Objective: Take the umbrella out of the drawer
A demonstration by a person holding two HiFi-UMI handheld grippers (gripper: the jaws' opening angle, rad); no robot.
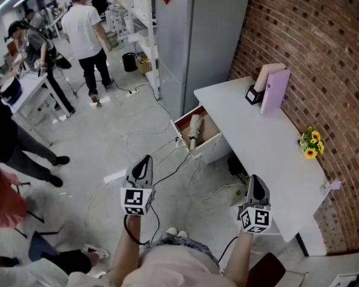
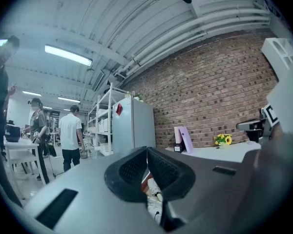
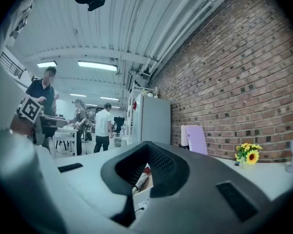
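Observation:
A beige folded umbrella [image 1: 194, 130] lies in the open wooden drawer [image 1: 210, 141] at the near left end of the white desk [image 1: 269, 151]. Both grippers are held level in the air, well short of the drawer. My left gripper [image 1: 146, 159] is shut and holds nothing; it stands left of the drawer, over the floor. My right gripper [image 1: 255, 178], also shut and holding nothing, hangs by the desk's front edge. In the left gripper view a pale piece of the umbrella [image 2: 153, 189] shows below the shut jaws [image 2: 146, 152]. The right gripper view shows the umbrella [image 3: 140, 180] under its shut jaws [image 3: 147, 147].
On the desk stand a purple folder [image 1: 276, 92], a small black box [image 1: 253, 94] and yellow flowers [image 1: 311, 143]. A grey cabinet [image 1: 197, 40] stands behind the drawer. Cables [image 1: 167, 157] trail over the floor. Several people [image 1: 87, 34] stand at the far left.

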